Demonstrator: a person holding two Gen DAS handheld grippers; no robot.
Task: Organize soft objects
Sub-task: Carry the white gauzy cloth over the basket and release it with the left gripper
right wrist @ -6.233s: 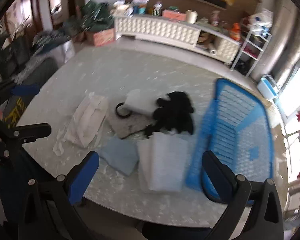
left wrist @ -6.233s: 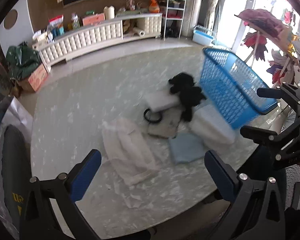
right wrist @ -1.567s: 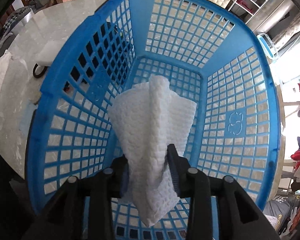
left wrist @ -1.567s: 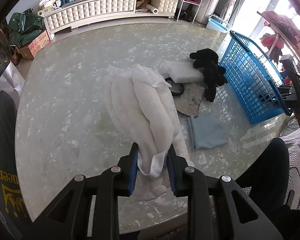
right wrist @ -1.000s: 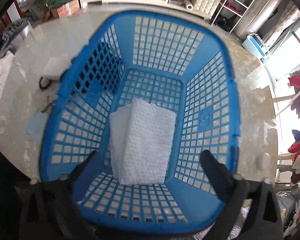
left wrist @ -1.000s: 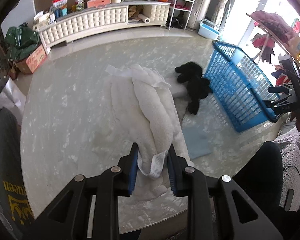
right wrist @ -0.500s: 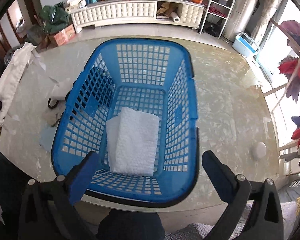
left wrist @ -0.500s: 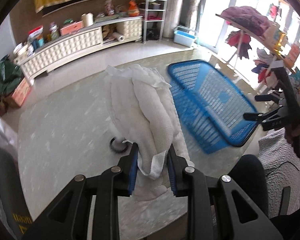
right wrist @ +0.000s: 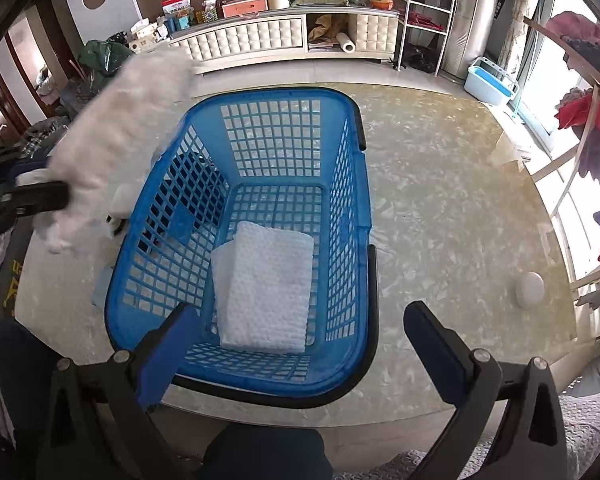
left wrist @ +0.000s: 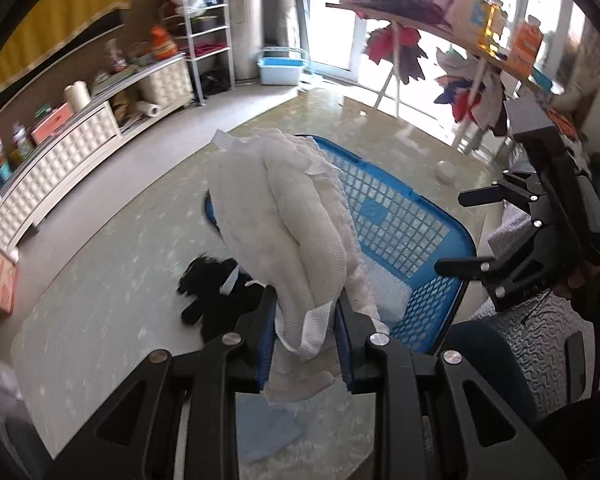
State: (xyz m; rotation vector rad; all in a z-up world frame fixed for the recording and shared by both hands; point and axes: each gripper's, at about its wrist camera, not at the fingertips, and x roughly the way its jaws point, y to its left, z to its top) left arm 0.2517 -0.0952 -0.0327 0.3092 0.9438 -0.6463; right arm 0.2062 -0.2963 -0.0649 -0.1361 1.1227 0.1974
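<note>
My left gripper (left wrist: 306, 312) is shut on a white knitted cloth (left wrist: 288, 216) and holds it in the air beside the blue basket (left wrist: 400, 220). In the right wrist view the same cloth (right wrist: 120, 136) hangs at the basket's left rim (right wrist: 140, 216). A folded white towel (right wrist: 266, 288) lies on the basket floor. My right gripper (right wrist: 300, 348) is open and empty above the basket's near rim; it also shows in the left wrist view (left wrist: 472, 232). A black soft item (left wrist: 216, 292) and a light blue cloth (left wrist: 264, 428) lie on the table.
The basket stands on a round marble table (right wrist: 440, 200). A small white round object (right wrist: 530, 290) lies near the table's right edge. A drying rack with clothes (left wrist: 452, 40) stands to the right. A white sideboard (right wrist: 260, 40) lines the far wall.
My left gripper has carried the white cloth right, up to the basket's side. My right gripper has drawn back a little from the basket and stays open.
</note>
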